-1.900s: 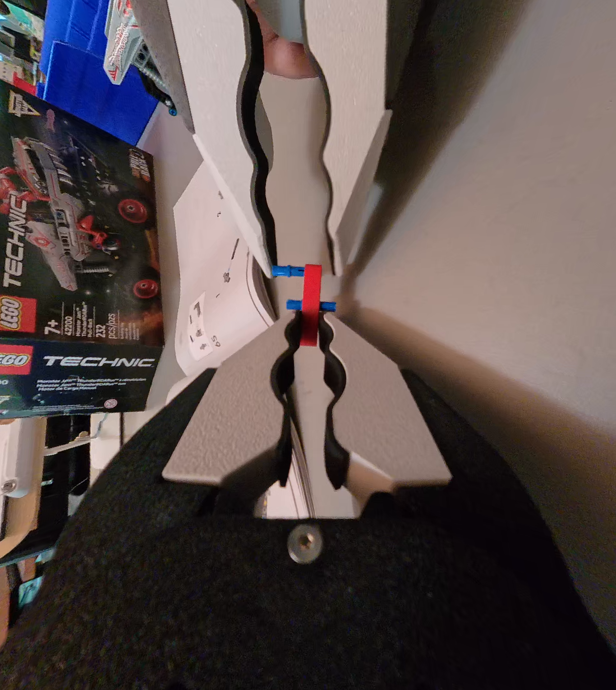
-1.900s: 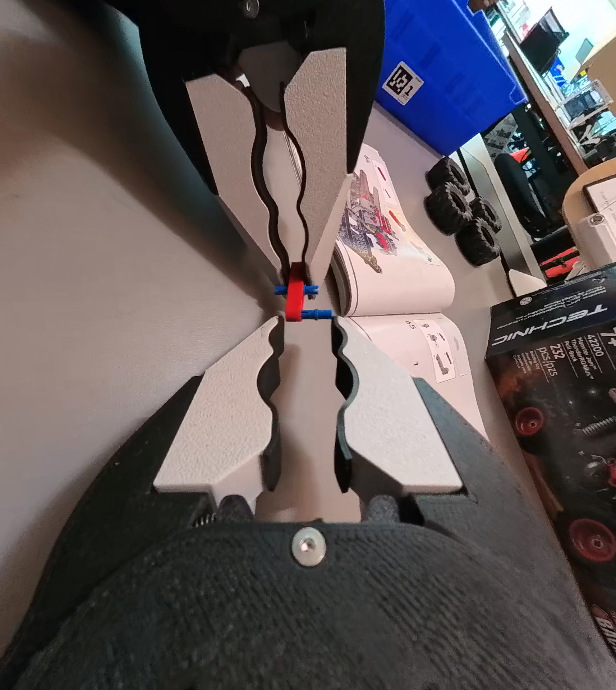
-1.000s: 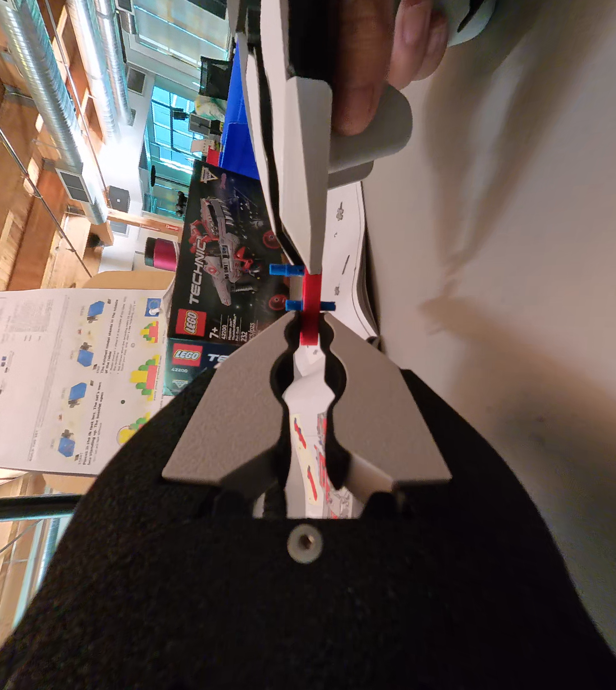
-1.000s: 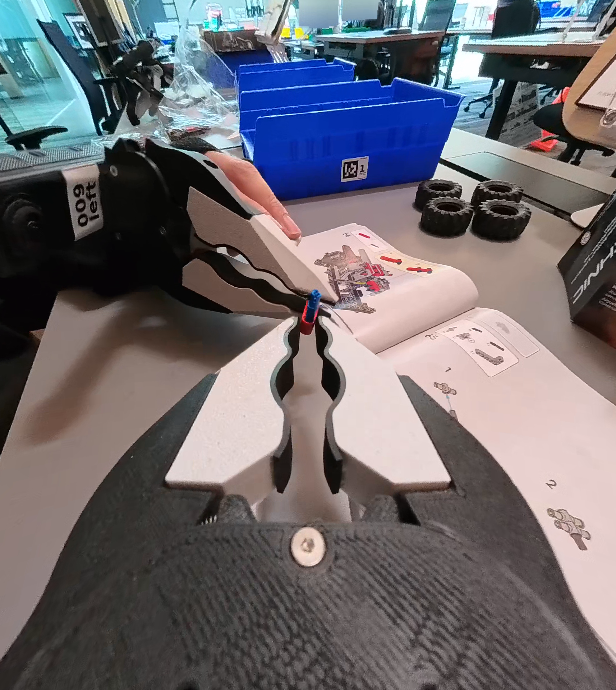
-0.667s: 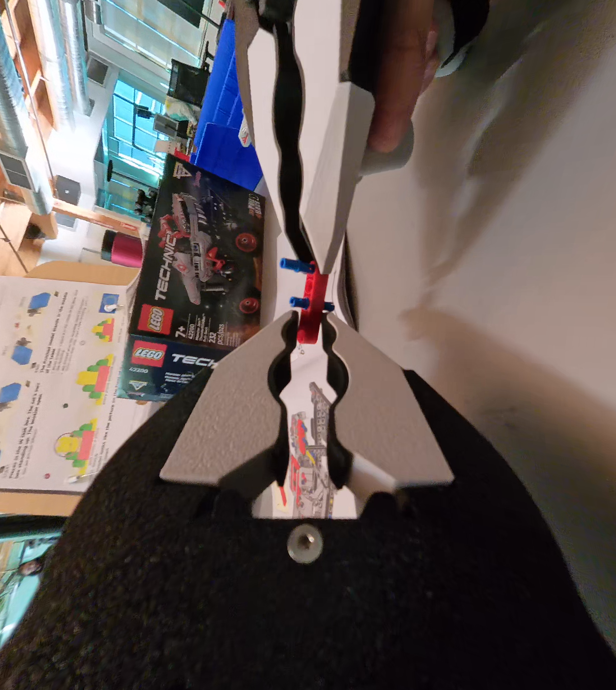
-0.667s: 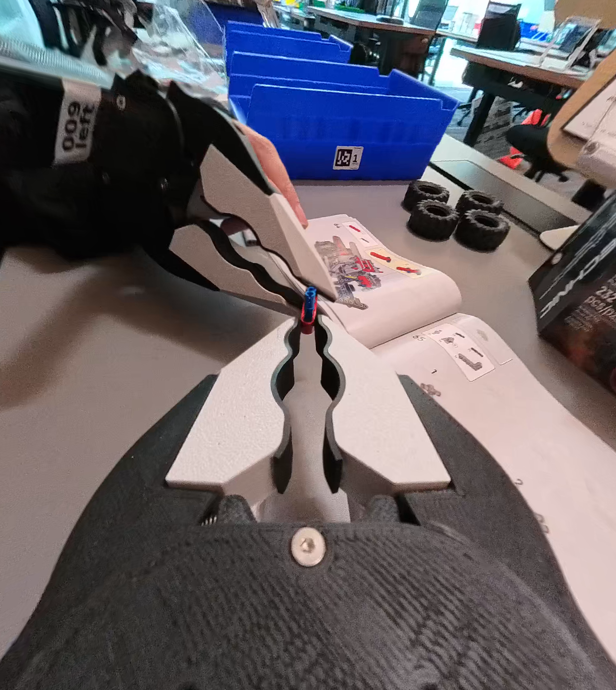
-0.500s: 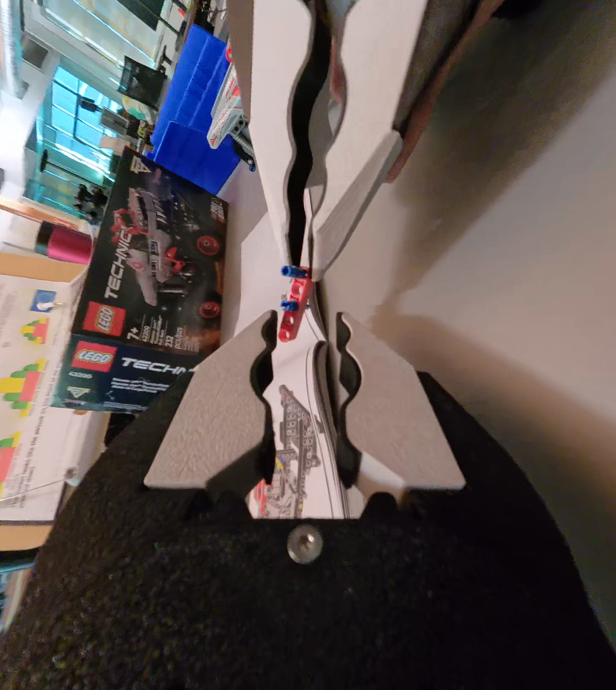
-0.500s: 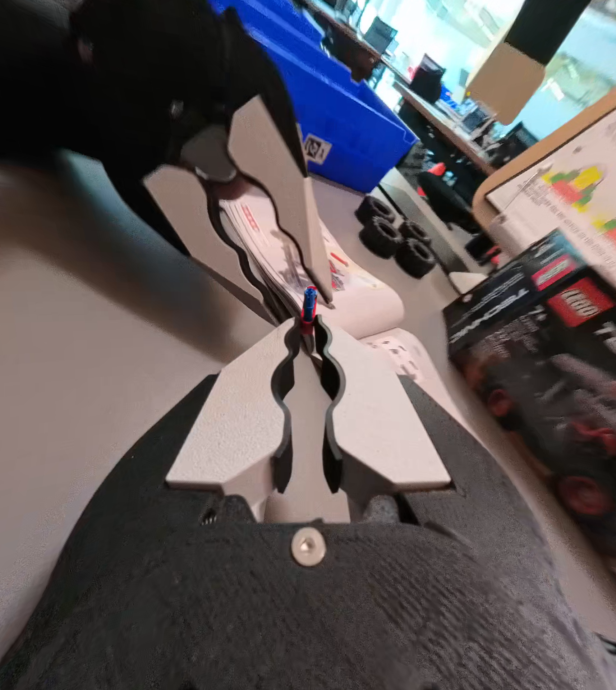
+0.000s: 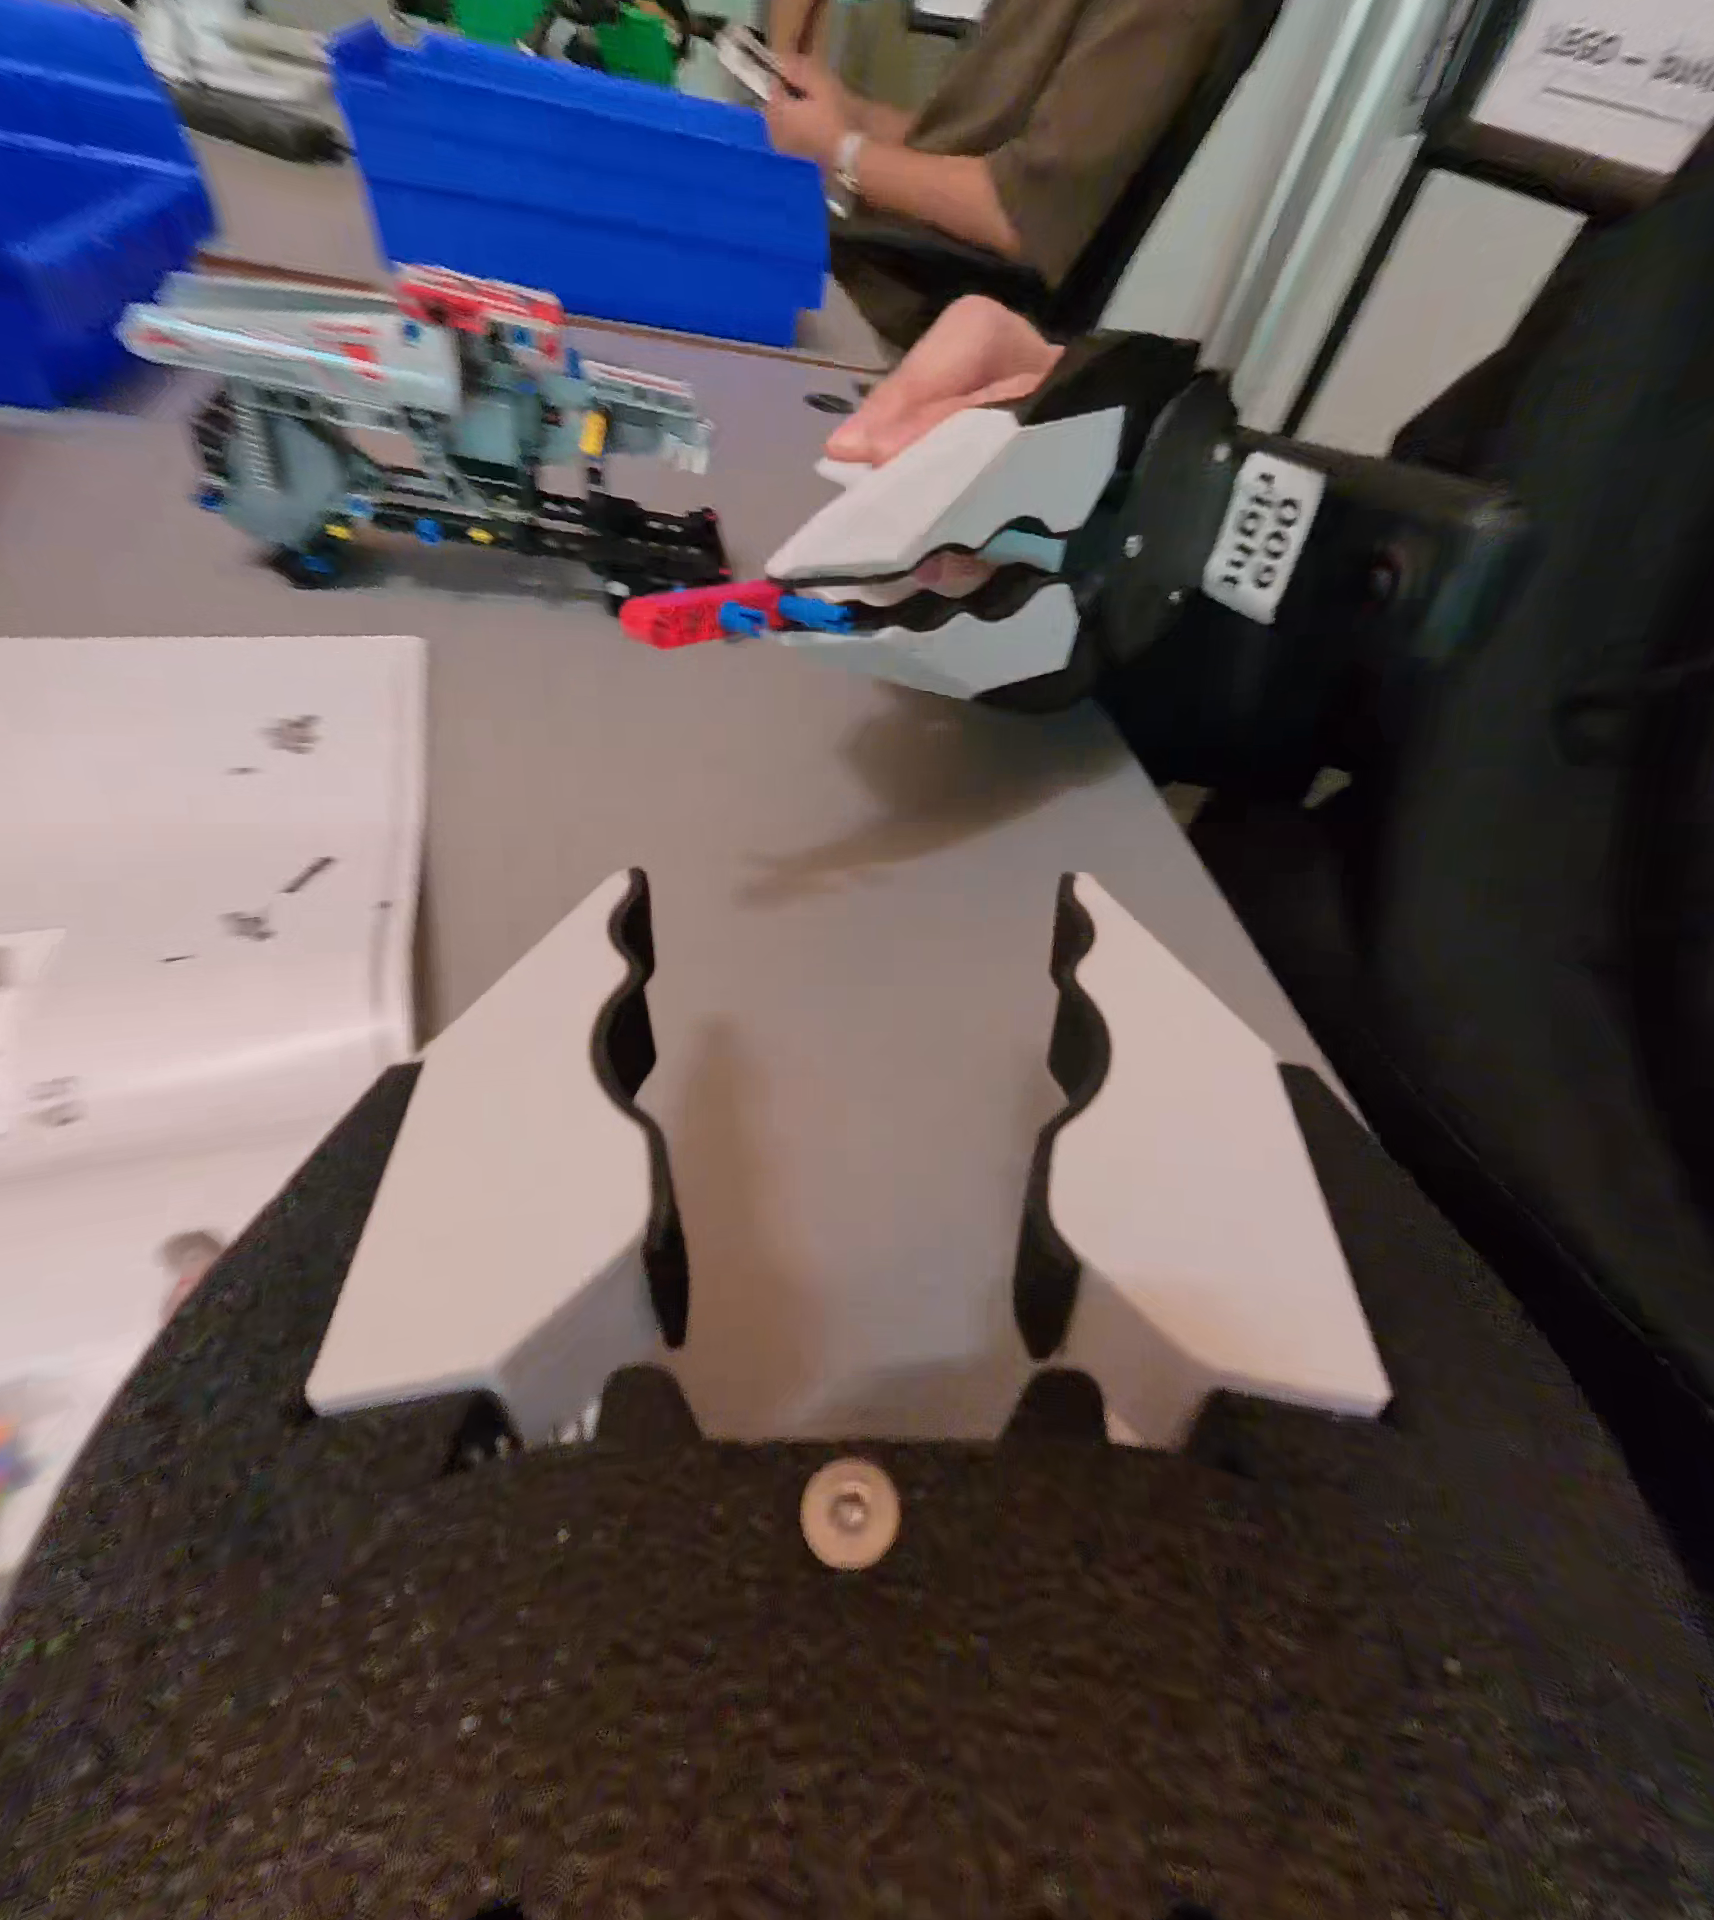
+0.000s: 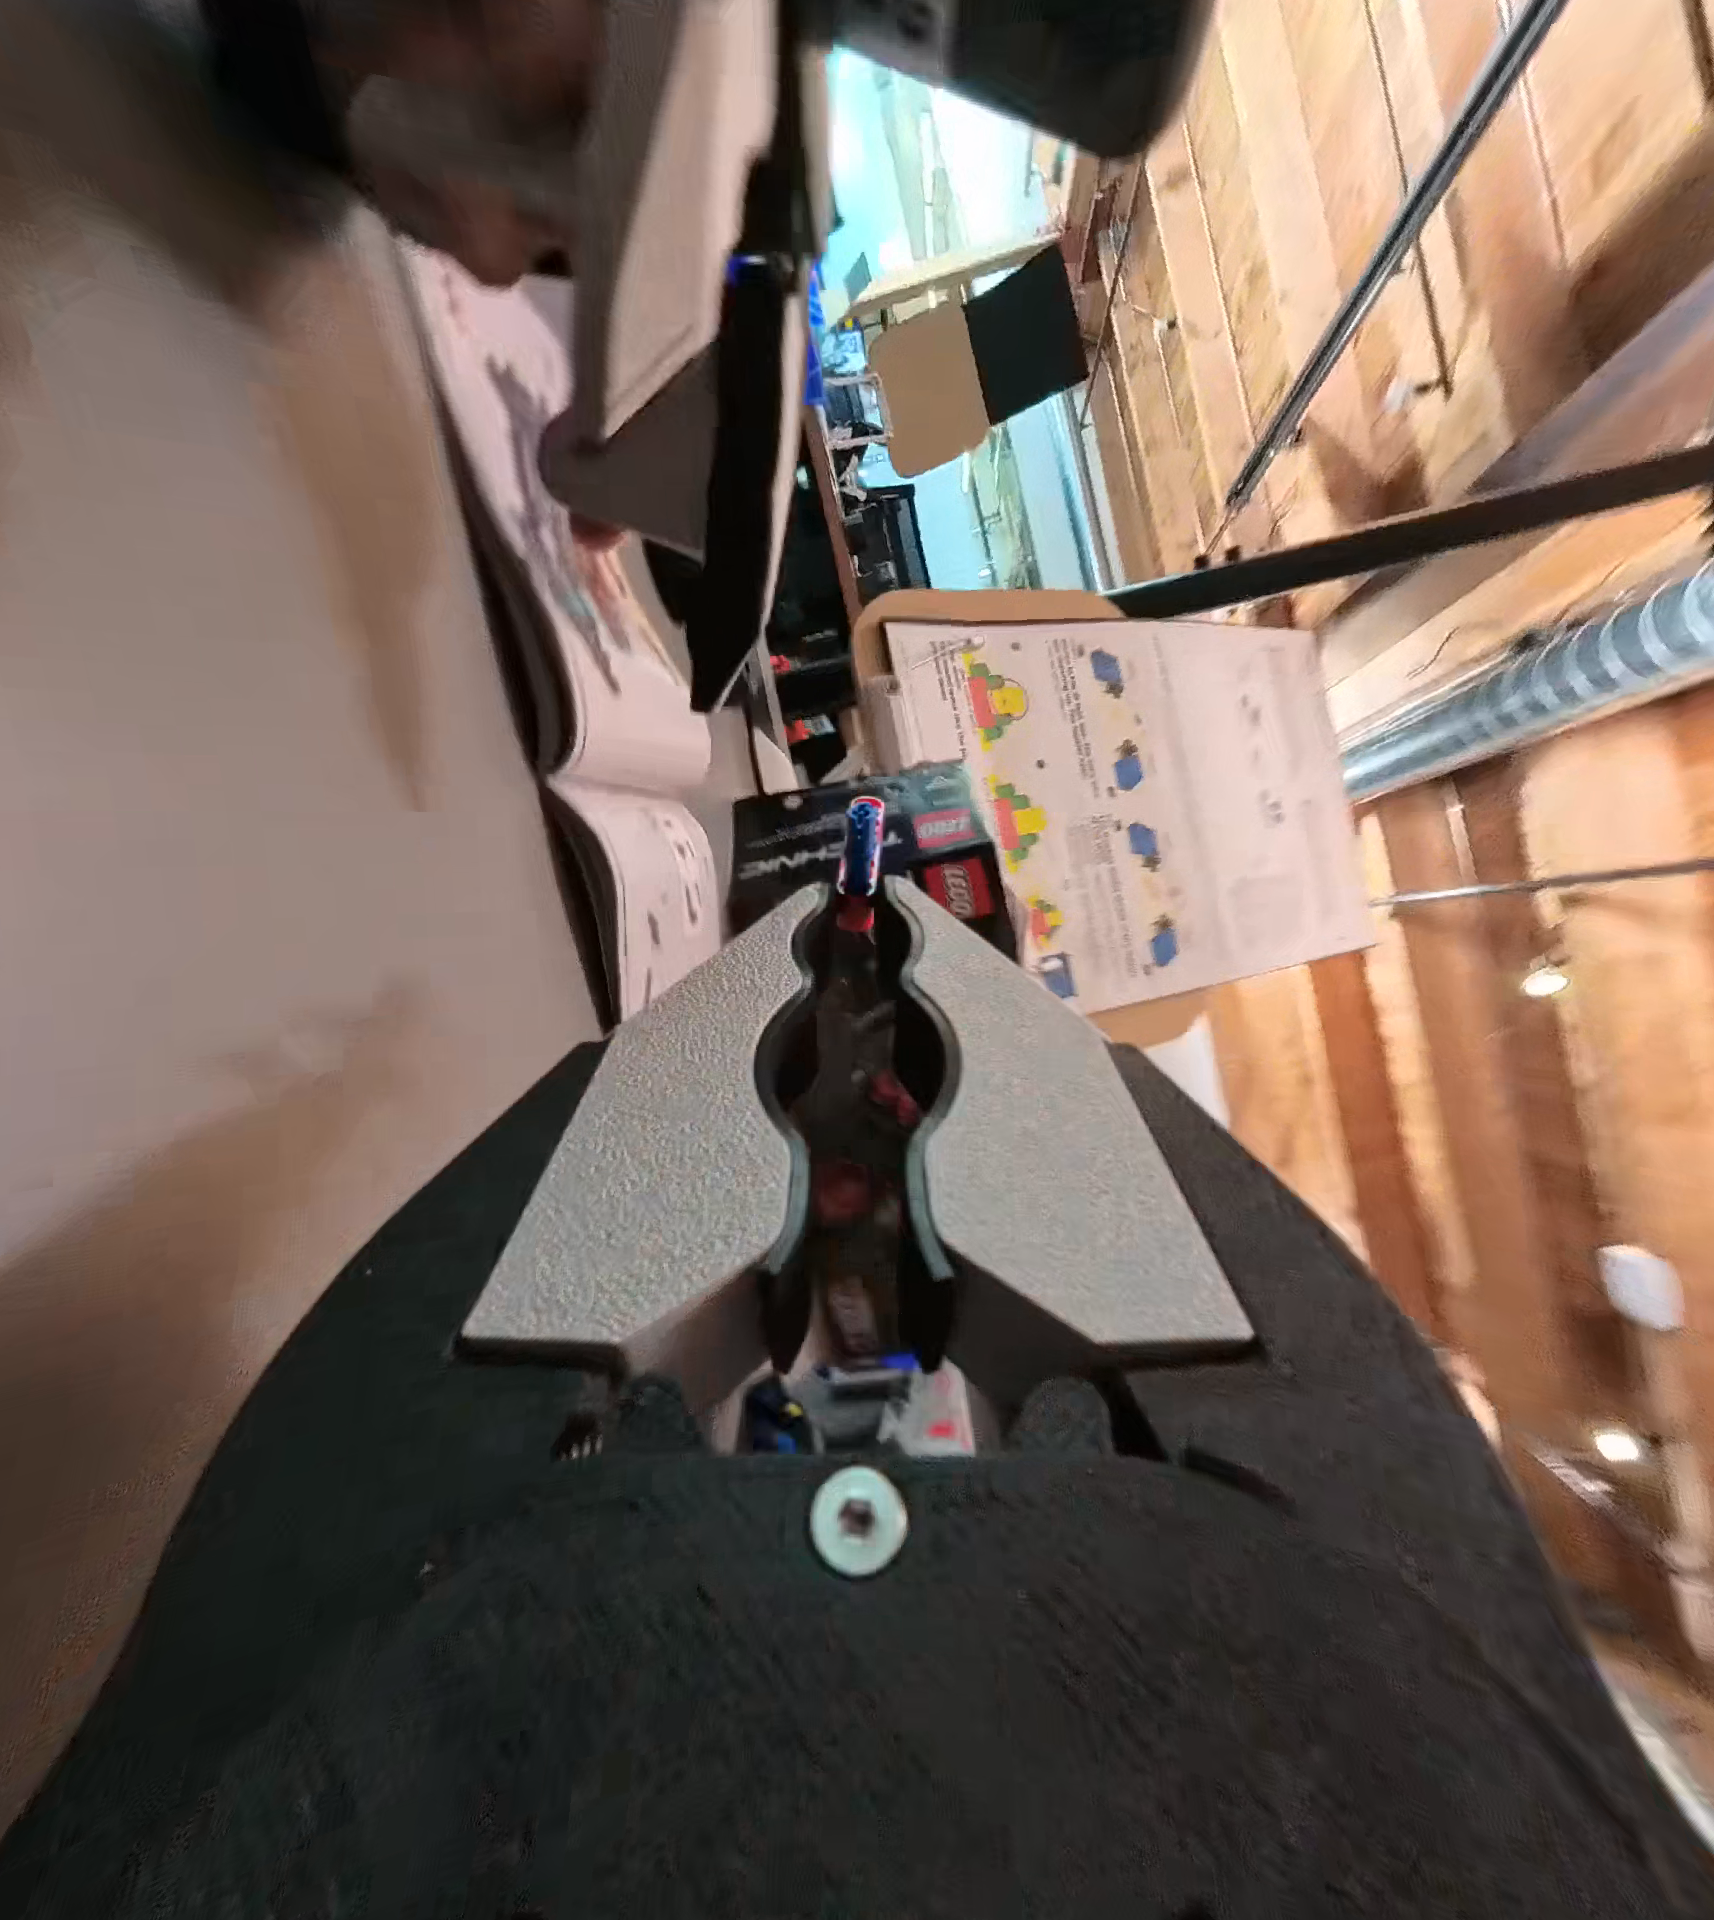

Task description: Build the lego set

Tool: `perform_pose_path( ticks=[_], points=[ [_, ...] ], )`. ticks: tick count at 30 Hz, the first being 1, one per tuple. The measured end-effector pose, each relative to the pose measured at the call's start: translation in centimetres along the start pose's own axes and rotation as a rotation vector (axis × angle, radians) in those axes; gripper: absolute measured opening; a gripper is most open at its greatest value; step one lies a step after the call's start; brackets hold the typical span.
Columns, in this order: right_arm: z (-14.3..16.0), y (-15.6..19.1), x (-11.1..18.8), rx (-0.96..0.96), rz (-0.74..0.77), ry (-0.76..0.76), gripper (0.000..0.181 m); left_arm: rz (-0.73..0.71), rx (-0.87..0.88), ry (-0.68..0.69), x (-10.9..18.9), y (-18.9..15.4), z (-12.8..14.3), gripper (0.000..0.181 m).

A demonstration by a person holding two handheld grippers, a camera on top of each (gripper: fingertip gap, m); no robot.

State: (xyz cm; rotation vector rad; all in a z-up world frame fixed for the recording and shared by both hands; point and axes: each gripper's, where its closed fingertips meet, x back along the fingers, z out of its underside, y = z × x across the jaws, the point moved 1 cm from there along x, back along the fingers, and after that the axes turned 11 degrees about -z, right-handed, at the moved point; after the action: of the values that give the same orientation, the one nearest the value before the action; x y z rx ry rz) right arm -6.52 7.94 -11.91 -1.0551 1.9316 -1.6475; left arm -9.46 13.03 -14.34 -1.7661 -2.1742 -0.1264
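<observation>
My left gripper [image 9: 848, 904] is open and empty, low over the grey table [image 9: 832, 790]. My right gripper [image 10: 858, 899] is shut on a small red beam with blue pins [image 10: 858, 847]. In the left wrist view the right gripper [image 9: 778, 608] holds that red beam [image 9: 692, 620] out over the table, just right of the partly built grey truck model [image 9: 437, 436]. The two grippers are apart. The left gripper's fingers [image 10: 666, 312] show blurred at the top of the right wrist view.
An open instruction booklet [image 9: 157, 831] lies left of my left gripper. Blue bins [image 9: 572, 177] stand behind the model. The black set box [image 10: 780, 852] and a printed board [image 10: 1144, 810] show in the right wrist view. A person [image 9: 988, 156] sits at the back. Some 6 cm of space lies between my two pairs of fingers.
The left gripper let go of the red beam, opened wide and drew back. The right gripper closed on the beam and carried it toward the truck model.
</observation>
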Motion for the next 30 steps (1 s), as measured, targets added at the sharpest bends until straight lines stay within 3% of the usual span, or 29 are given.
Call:
perform_pose_path(
  ticks=[6, 12, 24, 30],
  points=[
    [1.9, -0.3, 1.2, -0.008, 0.054, 0.080, 0.005, 0.217, 0.131, 0.077, -2.7, -1.8, -1.5, 0.083],
    [1.9, -1.3, 2.5, -0.108, 0.117, 0.007, 0.005, 0.260, 0.253, 0.082, -5.4, -1.5, -3.7, 0.083],
    [4.6, -3.1, 4.3, -0.285, 0.178, -0.061, 0.005, 0.273, 0.384, -0.063, -9.4, -1.6, -7.4, 0.079],
    [2.9, -2.5, 4.0, -0.208, 0.158, -0.115, 0.005, 0.233, 0.204, 0.163, -7.4, -2.9, -6.9, 0.083]
  ],
)
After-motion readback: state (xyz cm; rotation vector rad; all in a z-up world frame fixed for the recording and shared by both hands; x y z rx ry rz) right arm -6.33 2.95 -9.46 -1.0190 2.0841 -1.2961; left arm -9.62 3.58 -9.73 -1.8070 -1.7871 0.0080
